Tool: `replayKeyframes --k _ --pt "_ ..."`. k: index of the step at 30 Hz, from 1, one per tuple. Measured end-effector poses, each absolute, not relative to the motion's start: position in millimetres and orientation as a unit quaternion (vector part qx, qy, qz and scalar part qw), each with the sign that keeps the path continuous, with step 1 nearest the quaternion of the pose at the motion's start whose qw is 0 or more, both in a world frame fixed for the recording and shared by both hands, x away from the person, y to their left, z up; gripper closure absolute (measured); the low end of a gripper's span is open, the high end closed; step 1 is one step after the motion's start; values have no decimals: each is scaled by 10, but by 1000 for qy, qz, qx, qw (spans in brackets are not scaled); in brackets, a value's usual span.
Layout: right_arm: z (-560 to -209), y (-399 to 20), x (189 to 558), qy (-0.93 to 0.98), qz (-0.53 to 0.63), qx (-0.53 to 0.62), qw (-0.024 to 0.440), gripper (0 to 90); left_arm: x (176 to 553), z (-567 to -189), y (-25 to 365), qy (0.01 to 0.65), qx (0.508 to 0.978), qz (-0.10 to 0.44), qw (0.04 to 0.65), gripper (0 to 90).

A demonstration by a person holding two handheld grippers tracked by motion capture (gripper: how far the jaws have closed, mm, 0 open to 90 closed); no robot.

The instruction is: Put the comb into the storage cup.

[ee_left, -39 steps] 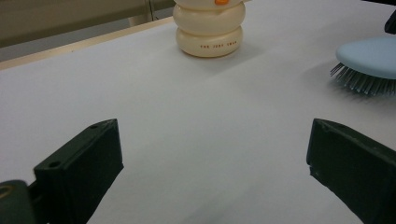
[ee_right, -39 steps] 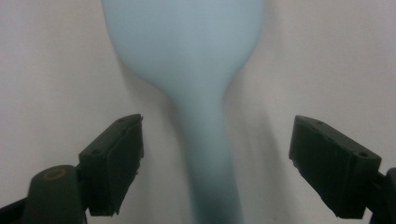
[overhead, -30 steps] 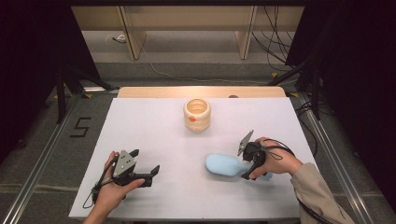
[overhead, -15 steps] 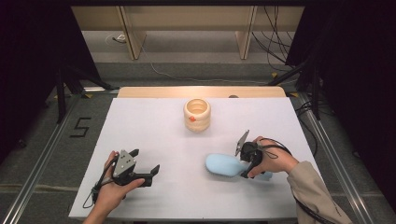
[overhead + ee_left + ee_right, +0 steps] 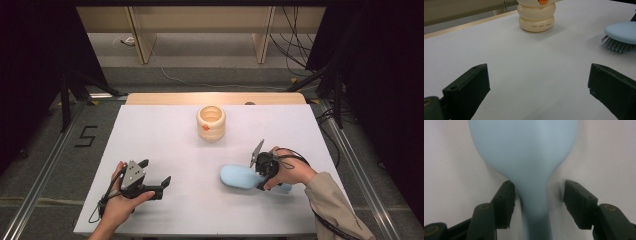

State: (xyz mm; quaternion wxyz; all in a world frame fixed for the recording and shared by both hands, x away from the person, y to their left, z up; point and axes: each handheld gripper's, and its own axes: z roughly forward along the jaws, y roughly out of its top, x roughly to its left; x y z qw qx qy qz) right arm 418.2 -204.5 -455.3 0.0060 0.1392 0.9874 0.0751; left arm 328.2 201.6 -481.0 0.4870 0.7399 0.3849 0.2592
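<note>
A light blue hairbrush lies bristles down on the white table, front right. My right gripper sits over its handle, held by a hand. In the right gripper view the open jaws straddle the brush's narrow neck. The left pad touches the neck, and a gap remains at the right pad. My left gripper rests at the front left, open, with nothing between its fingers. A cream ringed cup with an orange mark stands upright in the middle back.
In the left gripper view the cup stands ahead and the brush head, its bristles showing, is at the right. A wooden strip edges the table's far side. Dark stands and cables flank the table on the floor.
My right gripper has edged slightly left and down along the brush handle. The left gripper, cup and brush have not moved.
</note>
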Motion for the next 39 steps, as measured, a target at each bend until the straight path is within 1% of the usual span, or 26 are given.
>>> replayKeyframes --k 9,12,17,21,39 --pt "-4555 -2000 4176 989 61 136 17 484 3281 -4810 2013 384 740 259 488 33" --pt "-4546 -1988 4175 989 58 132 16 529 3282 -4809 2015 384 740 259 488 34" --pt "-4536 -1955 4150 993 50 109 12 636 3282 -4812 2011 383 741 259 487 34" --pt "-4532 -1936 4128 994 45 100 15 676 3279 -4810 2009 382 741 259 488 34" --pt "-4534 -1933 4108 995 47 83 18 698 3283 -4813 2007 384 740 259 488 37"
